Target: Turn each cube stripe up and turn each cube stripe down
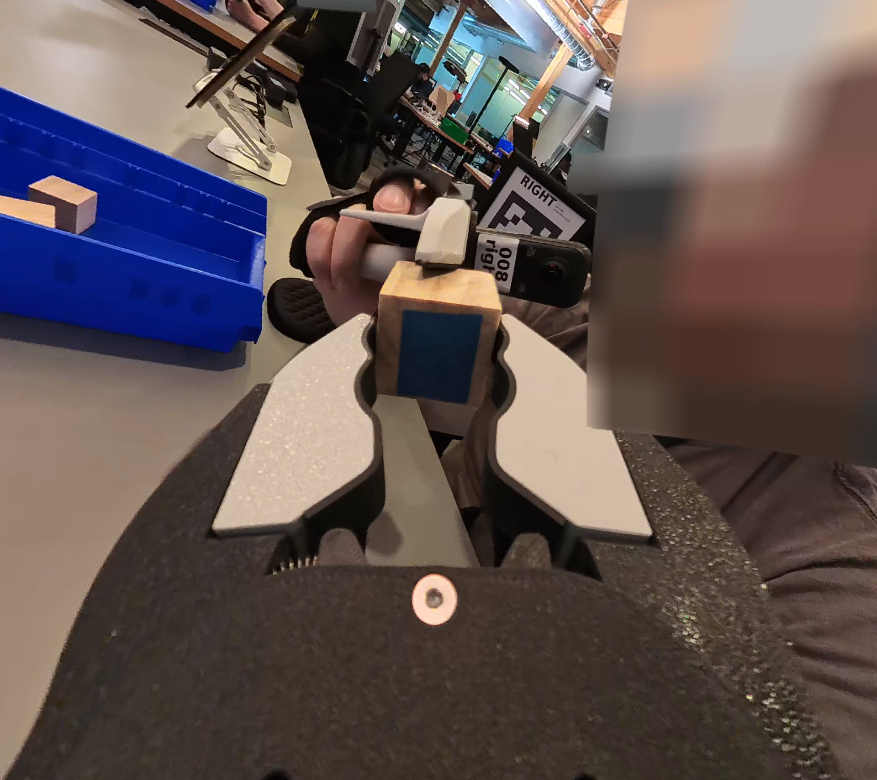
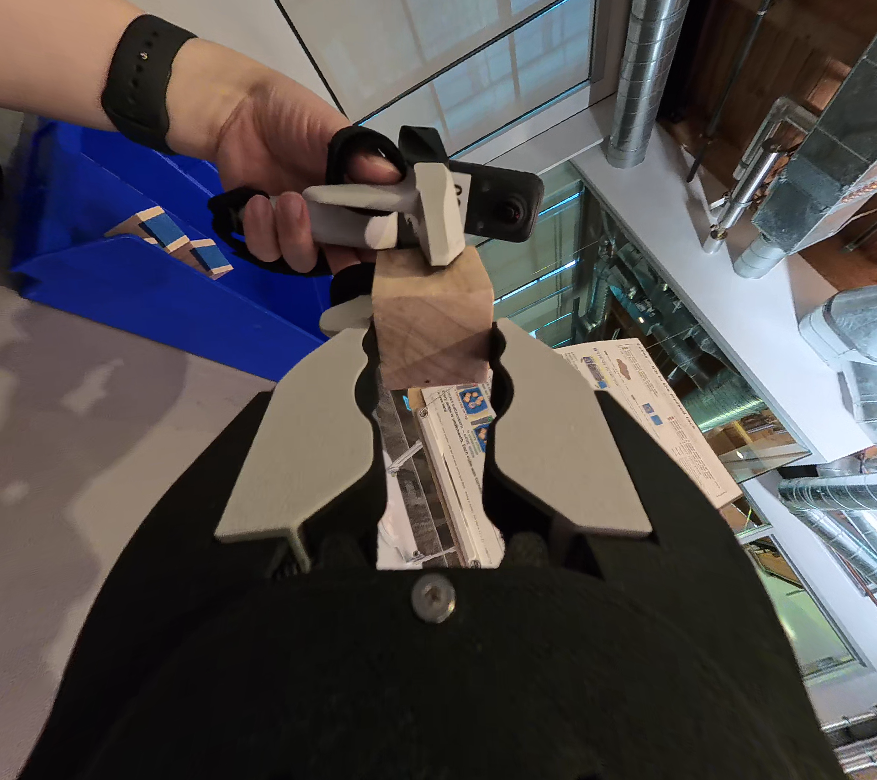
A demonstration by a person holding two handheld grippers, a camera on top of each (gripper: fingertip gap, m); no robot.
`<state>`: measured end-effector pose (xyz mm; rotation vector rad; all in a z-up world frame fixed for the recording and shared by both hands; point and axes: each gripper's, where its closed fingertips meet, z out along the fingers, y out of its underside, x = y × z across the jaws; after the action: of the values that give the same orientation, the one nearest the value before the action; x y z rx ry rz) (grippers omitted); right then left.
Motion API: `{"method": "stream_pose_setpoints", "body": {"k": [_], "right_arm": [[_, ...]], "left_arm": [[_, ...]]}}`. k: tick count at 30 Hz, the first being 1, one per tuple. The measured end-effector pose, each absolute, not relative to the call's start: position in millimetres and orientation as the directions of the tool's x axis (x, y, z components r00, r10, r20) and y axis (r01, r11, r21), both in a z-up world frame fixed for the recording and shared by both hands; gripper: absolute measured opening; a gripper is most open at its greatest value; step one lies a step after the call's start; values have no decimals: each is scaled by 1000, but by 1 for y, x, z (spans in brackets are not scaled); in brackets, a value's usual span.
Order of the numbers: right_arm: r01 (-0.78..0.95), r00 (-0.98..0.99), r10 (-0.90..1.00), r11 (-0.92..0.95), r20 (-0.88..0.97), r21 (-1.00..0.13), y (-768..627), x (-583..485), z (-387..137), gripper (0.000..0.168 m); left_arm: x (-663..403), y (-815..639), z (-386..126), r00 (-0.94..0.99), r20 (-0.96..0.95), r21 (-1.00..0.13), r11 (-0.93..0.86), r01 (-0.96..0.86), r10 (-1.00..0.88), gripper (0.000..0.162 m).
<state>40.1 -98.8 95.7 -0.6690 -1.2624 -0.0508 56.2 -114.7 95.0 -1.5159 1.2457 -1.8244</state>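
Two grippers, left [image 1: 439,354] and right [image 2: 432,354], both clamped on one cube [image 1: 439,342] held mid-air beside the bin [image 1: 142,264]; stripe faces the left camera. Risk: mistimed release or opposing twist drops it; shallow tip grip could slip.

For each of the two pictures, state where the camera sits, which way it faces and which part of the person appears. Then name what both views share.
Left wrist view: sits on the left gripper, facing along its fingers across the grey table into a workshop; shows the person's right hand holding the right gripper.
Right wrist view: sits on the right gripper, tilted up towards windows and ducts; shows the left hand and a black wristband.
Shared: one wooden cube gripped by both grippers, and the blue bin.
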Motion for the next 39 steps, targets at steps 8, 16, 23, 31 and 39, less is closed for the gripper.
{"method": "stream_pose_setpoints", "body": {"k": [8, 16, 23, 31, 39], "right_arm": [[438, 244, 465, 730, 851, -524, -86, 50, 90, 45], [686, 691, 651, -450, 316, -572, 37, 296, 16, 46], [475, 879, 466, -871, 100, -122, 39, 408, -106, 46], [397, 912, 399, -917, 94, 39, 32, 420, -138, 46], [395, 909, 401, -916, 114, 70, 36, 421, -148, 47]], "left_arm": [[53, -110, 93, -314, 552, -834, -513, -204, -772, 50], [-6, -104, 114, -80, 260, -952, -242, -189, -962, 46], [-32, -105, 120, 69, 181, -955, -192, -224, -981, 43], [-39, -94, 107, 142, 189, -932, -223, -286, -972, 42], [-82, -39, 70, 513, 22, -847, -288, -446, -858, 39]]}}
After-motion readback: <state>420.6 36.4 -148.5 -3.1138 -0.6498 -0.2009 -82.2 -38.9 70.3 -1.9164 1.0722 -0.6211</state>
